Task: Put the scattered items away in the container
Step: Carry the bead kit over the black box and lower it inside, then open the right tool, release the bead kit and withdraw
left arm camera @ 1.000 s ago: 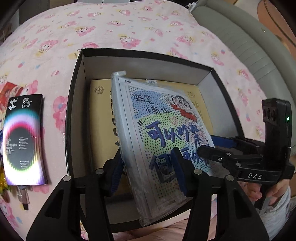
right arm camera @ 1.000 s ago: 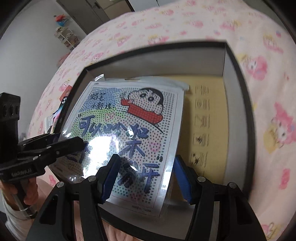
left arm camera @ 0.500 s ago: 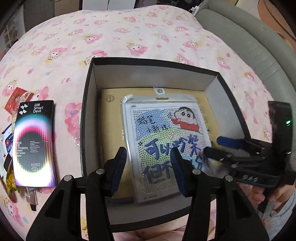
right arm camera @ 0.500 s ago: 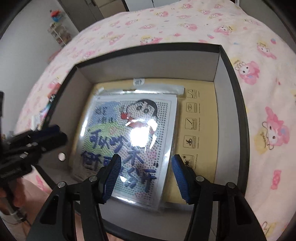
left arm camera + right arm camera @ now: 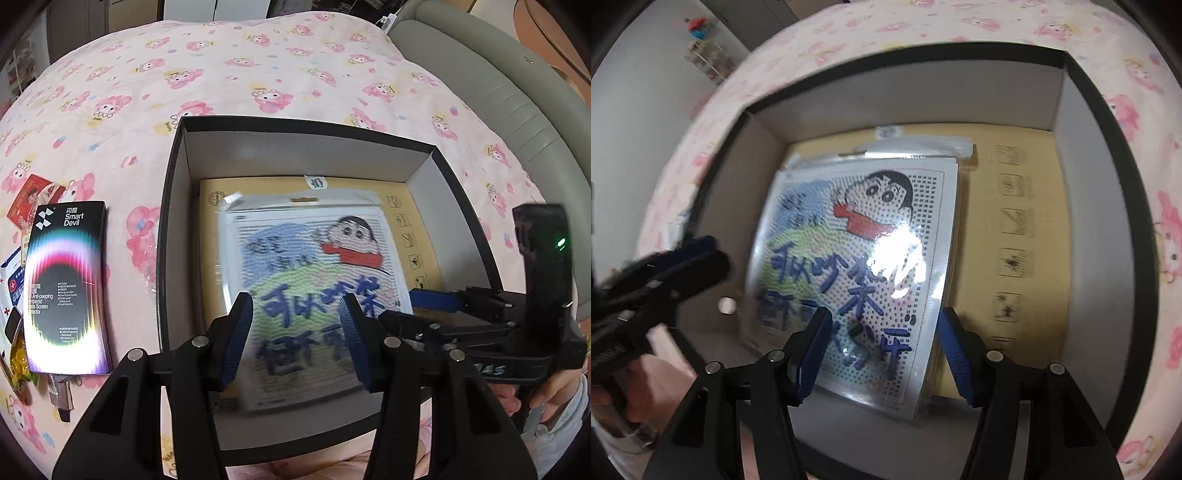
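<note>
A black box with grey inner walls sits on the pink printed bedspread. On its floor lies a yellow board, and on that a cartoon picture pack in clear plastic. My left gripper hovers open over the pack's near end, its pads clear of it. My right gripper reaches in from the right over the box's right side. In the right wrist view the pack lies below my right gripper, whose jaws are opening with nothing pressed between them. My left gripper shows blurred at the left.
Left of the box lie a black "Smart Devil" screen-protector carton, a red packet, a small metal stick and other small packets at the frame edge. A grey padded edge borders the bed on the right. A person's hand holds the right gripper.
The picture pack, raised and tilted close to both grippers a second ago, now lies flat in the box. Both grippers have drawn back from it.
</note>
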The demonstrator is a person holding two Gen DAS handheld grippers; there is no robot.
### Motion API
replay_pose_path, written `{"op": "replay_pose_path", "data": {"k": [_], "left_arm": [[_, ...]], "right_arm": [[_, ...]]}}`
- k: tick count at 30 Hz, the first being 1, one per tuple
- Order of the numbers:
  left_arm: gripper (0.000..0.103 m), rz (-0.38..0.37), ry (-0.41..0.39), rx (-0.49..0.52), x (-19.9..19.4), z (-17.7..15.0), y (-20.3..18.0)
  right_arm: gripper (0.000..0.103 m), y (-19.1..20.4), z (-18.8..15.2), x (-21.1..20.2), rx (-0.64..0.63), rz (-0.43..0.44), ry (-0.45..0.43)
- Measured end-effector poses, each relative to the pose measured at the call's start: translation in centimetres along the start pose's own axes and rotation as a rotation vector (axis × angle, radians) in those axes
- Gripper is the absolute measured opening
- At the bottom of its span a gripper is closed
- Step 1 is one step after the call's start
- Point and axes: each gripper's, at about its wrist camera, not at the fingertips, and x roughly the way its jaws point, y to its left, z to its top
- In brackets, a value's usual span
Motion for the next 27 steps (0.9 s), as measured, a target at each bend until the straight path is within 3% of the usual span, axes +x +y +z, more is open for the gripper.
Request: {"op": "replay_pose_path", "data": {"k": [3, 7, 9, 12, 15, 18, 27], "left_arm": [[0.050, -0.009, 0.016, 0.023, 0.3, 0.0, -0.6], [0.050, -0.045, 0.023, 0.150, 0.1, 0.1, -4.3], [0.051, -0.049, 0.040, 0.192, 0.6, 0.0, -6.2], [0.051, -0.018, 0.098, 0.192, 2.6, -0.2, -8.4], [0.052, 0.037, 0.135, 0.209, 4.3, -0.3, -10.7], [0.061, 0.080, 0.166, 0.239, 5.6, -0.2, -12.9], [0.062, 0.185, 0.229, 0.226, 8.4, 0.1, -14.4]], "right_arm": [[0.057, -0.7, 0.3, -2.3, 0.023, 0.005, -0.088], [0.057, -1.8, 0.2, -5.9, 0.022, -0.140, -0.226], [0.057, -1.9, 0.3, -6.6, 0.026, -0.141, -0.258], [0.057, -3.4, 0.1, -8.4, 0.081, -0.132, -0.302], [0.057, -2.6, 1.5, -7.8, 0.106, -0.179, -0.350], [0.057, -3.0, 2.0, -8.2, 0.115, -0.212, -0.348], [0.056, -6.0, 2.4, -8.5, 0.179, -0.291, -0.321]]}}
